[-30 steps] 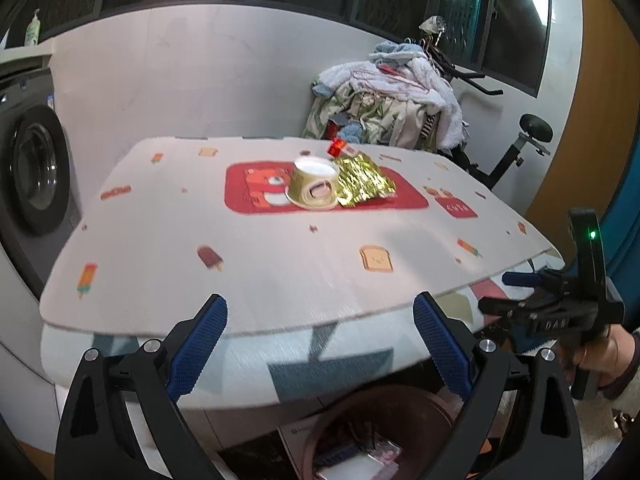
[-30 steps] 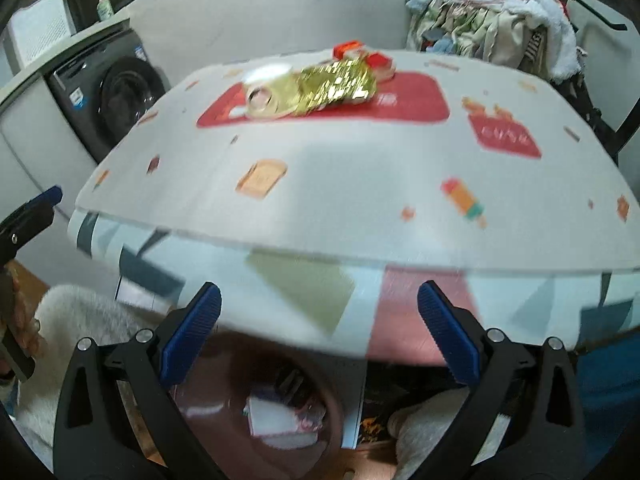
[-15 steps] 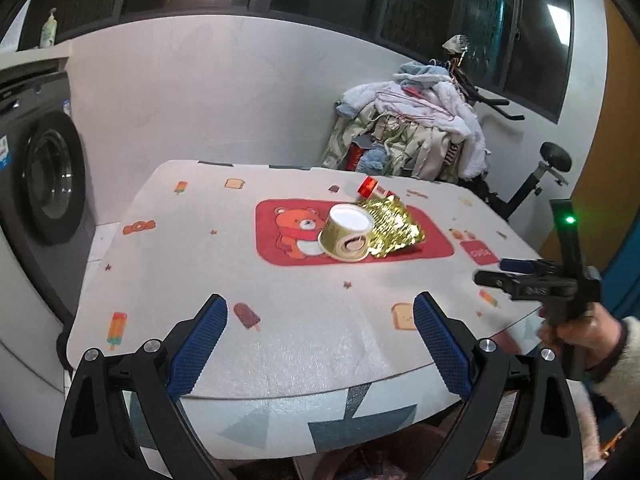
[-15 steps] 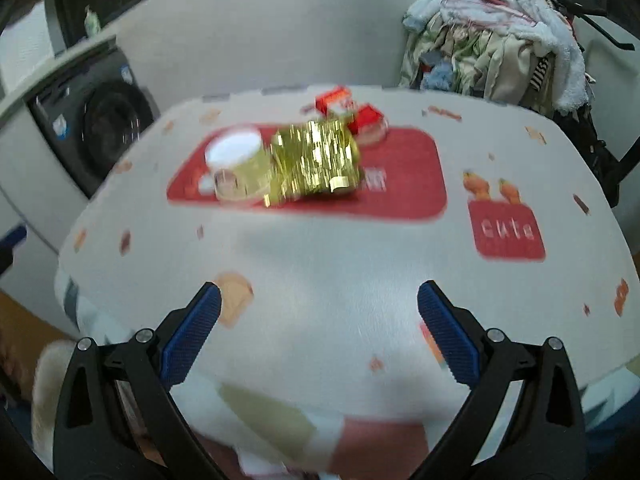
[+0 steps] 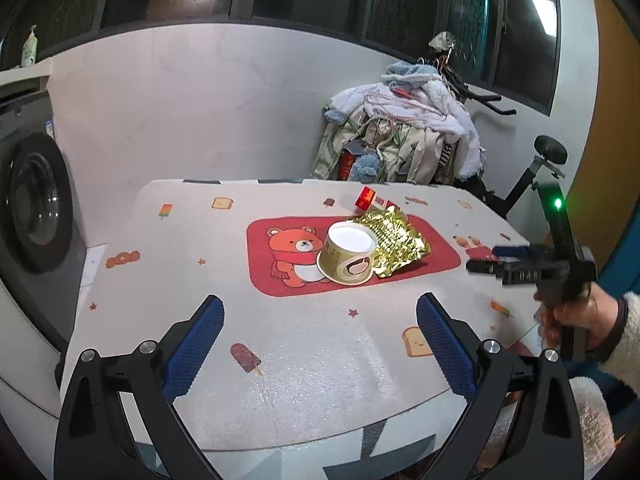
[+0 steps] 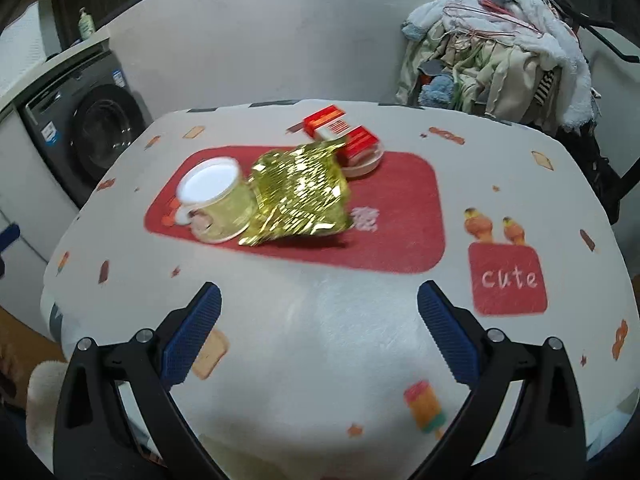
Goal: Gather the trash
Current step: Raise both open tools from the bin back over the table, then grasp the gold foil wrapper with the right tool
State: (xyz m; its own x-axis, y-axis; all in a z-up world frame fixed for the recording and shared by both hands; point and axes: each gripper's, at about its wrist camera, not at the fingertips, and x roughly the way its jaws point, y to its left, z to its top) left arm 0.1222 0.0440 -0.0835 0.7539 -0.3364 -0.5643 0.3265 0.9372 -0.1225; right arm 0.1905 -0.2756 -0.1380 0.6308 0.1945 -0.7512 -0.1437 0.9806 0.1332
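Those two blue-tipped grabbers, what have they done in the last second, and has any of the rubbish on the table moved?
Both the left gripper and the right gripper rose from beside the bin under the table edge to above the table, facing the trash. Both stayed open and empty. The paper cup, gold wrapper and red box stayed put.

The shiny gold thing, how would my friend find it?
Look at the red bear mat in the middle of the table. The gold wrapper lies there between a tipped yellow cup and red boxes. Only it is crinkly and shiny.
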